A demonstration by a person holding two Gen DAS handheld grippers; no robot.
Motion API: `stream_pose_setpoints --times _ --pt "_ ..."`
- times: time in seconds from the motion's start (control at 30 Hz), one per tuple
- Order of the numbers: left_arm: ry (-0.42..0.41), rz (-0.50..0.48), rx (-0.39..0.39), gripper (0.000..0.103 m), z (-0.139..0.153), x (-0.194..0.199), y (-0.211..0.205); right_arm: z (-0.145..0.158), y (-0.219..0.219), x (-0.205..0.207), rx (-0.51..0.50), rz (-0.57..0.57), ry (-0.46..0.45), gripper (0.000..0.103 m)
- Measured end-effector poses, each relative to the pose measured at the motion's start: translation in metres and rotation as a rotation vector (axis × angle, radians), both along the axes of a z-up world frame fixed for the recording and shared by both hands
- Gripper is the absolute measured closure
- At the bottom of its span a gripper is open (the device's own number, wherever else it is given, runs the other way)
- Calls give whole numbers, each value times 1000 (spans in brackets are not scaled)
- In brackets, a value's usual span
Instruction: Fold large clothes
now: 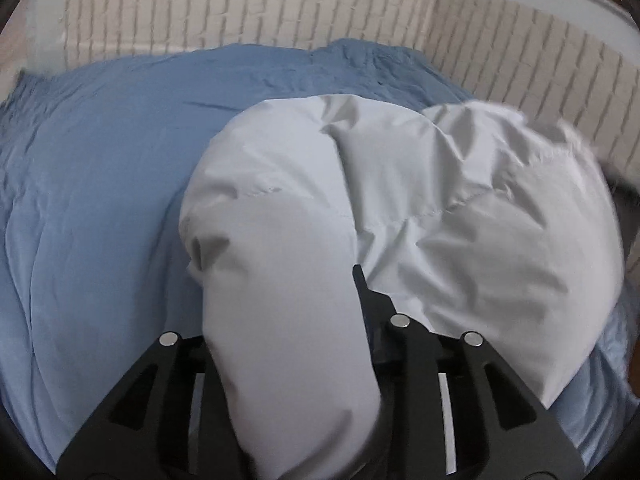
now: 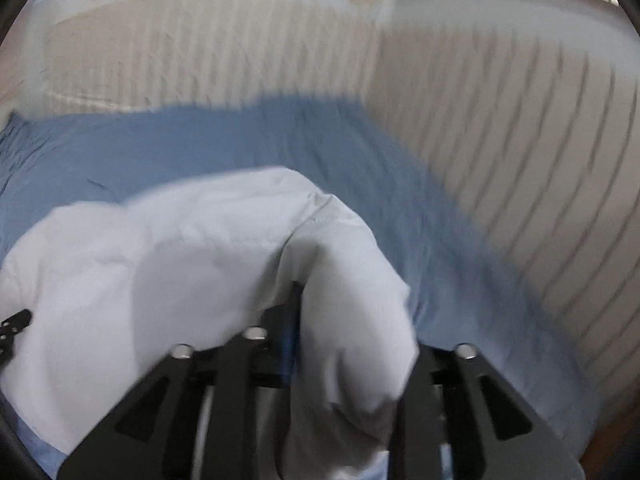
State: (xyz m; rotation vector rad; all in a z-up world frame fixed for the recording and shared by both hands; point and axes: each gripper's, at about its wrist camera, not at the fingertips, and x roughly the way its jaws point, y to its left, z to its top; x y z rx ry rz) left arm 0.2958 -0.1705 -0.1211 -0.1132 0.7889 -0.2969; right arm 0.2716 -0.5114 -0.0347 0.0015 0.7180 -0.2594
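A large pale grey-white puffy garment [image 1: 440, 200] lies bunched on a blue bedsheet [image 1: 100, 160]. My left gripper [image 1: 316, 292] is shut on a fold of the garment, which drapes over and hides its left finger; the right finger [image 1: 360, 280] shows. In the blurred right wrist view the same garment [image 2: 160, 272] drapes over my right gripper [image 2: 328, 304], which is shut on its right-hand fold; only the left finger [image 2: 294, 300] shows. The left gripper's tip [image 2: 14, 322] peeks in at the left edge.
A cream brick-pattern wall [image 1: 240, 8] runs behind the bed and along its right side [image 2: 520, 160]. The blue sheet [image 2: 200, 140] stretches left and back of the garment. A dark floor strip [image 2: 612, 432] shows at the bed's right edge.
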Motion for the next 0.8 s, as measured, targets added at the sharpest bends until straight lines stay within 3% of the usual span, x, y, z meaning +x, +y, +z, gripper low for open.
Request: stream_pose_setpoints --times 0.03,0.1,0.13,0.17,0.27,0.33,0.4,0.47,0.5,0.53,0.57,0.67,0.8 --pt "2 -11 5 75 3 -3 6 5 -5 -2 36 -1 -16 62" --pt "-14 -35 35 75 15 -12 17 23 -9 -13 106 -13 -85 34" --pt "-30 -47 47 76 25 -18 23 33 -5 -23 103 -25 -136 12" --pt "-59 -64 64 76 40 -29 32 40 1 -31 94 -23 -169 5" --pt "-116 -117 93 74 71 -56 48 65 27 -65 92 36 -251 2" --pt "-146 -152 115 71 88 -91 60 79 49 -97 149 95 -323 2" --pt "-136 -173 97 70 98 -114 69 82 75 -119 182 142 -359 2" --pt "-98 -181 65 59 96 -125 80 69 105 -149 165 205 -380 2" --pt "-92 -145 69 29 93 -137 90 58 121 -161 121 233 -364 2" --pt "-102 -119 68 7 90 -142 102 51 134 -164 86 248 -344 2" --pt "-138 -56 82 3 90 -151 114 40 149 -166 43 267 -308 2" --pt "-150 16 51 3 95 -149 127 15 176 -155 -9 336 -204 2" --pt "-150 77 -16 3 105 -149 147 21 196 -164 -7 374 -245 2"
